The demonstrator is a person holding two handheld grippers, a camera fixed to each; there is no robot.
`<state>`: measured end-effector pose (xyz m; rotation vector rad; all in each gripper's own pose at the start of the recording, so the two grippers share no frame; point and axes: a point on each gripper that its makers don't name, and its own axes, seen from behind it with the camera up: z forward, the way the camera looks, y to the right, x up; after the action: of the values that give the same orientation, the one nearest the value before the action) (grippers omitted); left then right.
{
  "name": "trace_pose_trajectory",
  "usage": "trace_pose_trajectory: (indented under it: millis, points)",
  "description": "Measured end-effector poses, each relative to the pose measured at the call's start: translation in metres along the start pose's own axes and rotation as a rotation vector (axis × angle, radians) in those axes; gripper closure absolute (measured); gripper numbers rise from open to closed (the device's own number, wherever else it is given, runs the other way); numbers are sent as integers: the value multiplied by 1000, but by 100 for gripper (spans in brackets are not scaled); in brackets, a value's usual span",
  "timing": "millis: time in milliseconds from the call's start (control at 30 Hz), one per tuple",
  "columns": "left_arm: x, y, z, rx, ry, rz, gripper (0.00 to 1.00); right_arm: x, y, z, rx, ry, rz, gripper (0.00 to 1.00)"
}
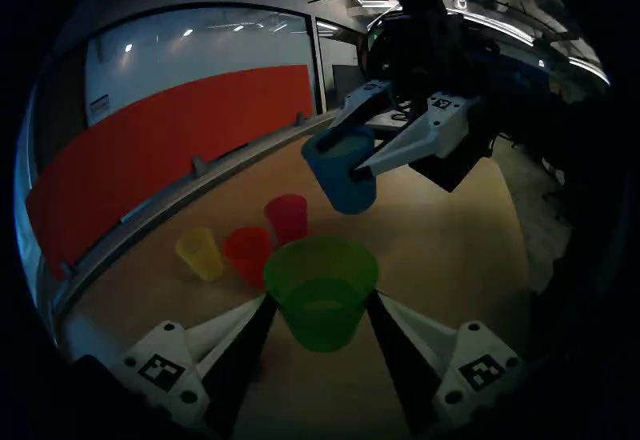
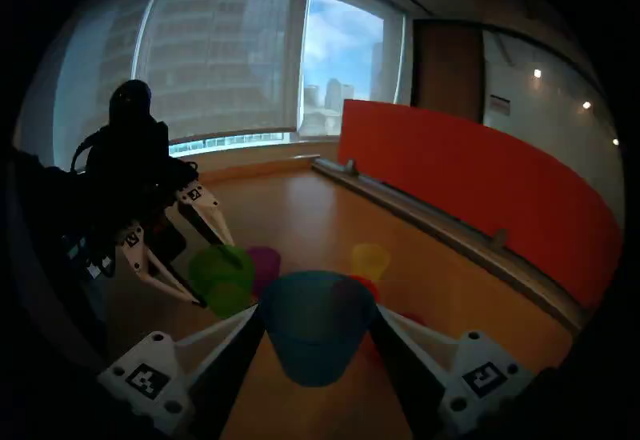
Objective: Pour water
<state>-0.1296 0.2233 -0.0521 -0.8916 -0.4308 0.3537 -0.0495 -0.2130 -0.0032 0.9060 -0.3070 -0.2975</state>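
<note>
A yellow cup (image 1: 200,253), red cup (image 1: 247,253) and pink cup (image 1: 286,216) stand on the bench (image 1: 448,240), left. The left hand-held gripper (image 1: 320,298) clamps the green cup (image 1: 322,322) upright. The blue cup (image 1: 346,180), gripped by the right hand-held gripper (image 1: 339,157), hangs above and beyond it, slightly tilted, not touching. Whether the blue cup holds water is unclear.

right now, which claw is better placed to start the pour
Right, likely. The right claw holds the blue cup raised and slightly tilted, just beyond the green cup. The left claw holds the green cup upright, which suits receiving.
</note>
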Motion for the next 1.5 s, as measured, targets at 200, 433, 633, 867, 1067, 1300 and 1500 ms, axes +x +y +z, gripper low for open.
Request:
trace_pose_trajectory:
  millis: [200, 433, 633, 867, 1067, 1300, 1500]
  points:
    - [-7, 0, 4, -6, -28, -1, 18, -13, -1, 6, 8, -30, 5, 9]
    - [-17, -1, 10, -12, -67, -7, 18, -31, -1, 10, 13, -74, 4, 9]
    - [-24, 0, 16, -19, -95, -7, 18, -47, -3, 15, 27, -114, 7, 9]
    - [-35, 2, 22, -29, -126, -10, 18, -64, -3, 22, 34, -157, 1, 8]
    - [-42, 4, 26, -37, -146, -17, 18, -78, -5, 27, 44, -185, 8, 8]
    - [-49, 4, 27, -45, -167, -18, 18, -88, -5, 30, 47, -206, 15, 8]
    - [-55, 4, 29, -49, -183, -14, 18, -93, -9, 33, 56, -215, 17, 8]
